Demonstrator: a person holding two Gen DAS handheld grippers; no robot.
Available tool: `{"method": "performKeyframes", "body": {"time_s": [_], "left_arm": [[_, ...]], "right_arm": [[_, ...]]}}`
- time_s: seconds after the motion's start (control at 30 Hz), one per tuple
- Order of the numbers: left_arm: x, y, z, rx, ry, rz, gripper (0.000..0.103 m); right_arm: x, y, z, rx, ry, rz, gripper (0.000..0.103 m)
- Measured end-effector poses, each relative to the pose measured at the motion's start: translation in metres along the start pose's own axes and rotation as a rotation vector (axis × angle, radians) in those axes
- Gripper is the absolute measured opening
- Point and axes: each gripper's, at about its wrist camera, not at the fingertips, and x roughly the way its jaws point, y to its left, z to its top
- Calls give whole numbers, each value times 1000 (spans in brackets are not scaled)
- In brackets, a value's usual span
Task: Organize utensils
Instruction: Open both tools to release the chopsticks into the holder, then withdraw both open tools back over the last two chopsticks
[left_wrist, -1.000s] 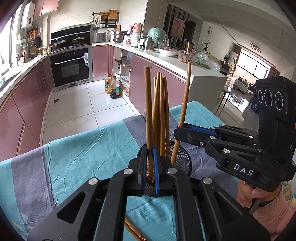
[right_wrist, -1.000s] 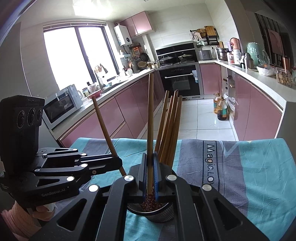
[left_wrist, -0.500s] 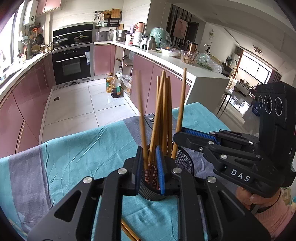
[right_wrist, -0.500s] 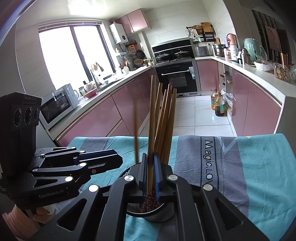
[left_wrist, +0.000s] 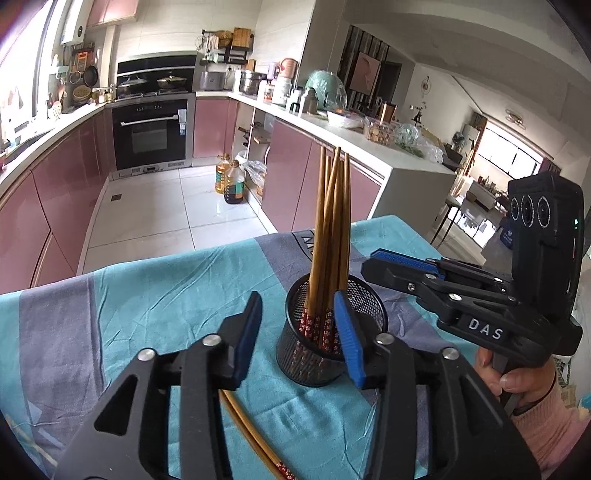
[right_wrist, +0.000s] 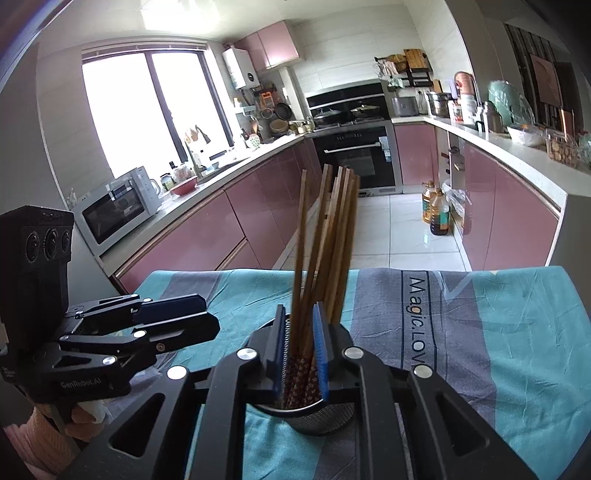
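Note:
A black mesh cup stands on the teal and grey cloth and holds several wooden chopsticks upright. My left gripper is open and empty, its blue pads either side of the cup's near rim. My right gripper is partly open just above the cup, with the chopsticks standing loose between its pads. It also shows in the left wrist view at the right of the cup. Two more chopsticks lie on the cloth under my left gripper.
The cloth-covered table ends at its far edge, with the kitchen floor beyond. The left gripper's body sits left of the cup in the right wrist view.
Both grippers opened and let go of their chopsticks, which dropped into the cup with the others. My left gripper drew back and up from the cup.

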Motion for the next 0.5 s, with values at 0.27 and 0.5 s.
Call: {"method": "performKeyframes", "body": {"time_s": [0.27,0.5], "left_arm": [[-44,21,-31,-4,-94,122,82],[-62,43,-72,-72,-82,213,98]], "right_arm": [[-21,41,-21,-108,-8,85,42],[12,62,-63,-124,128,117,55]]}}
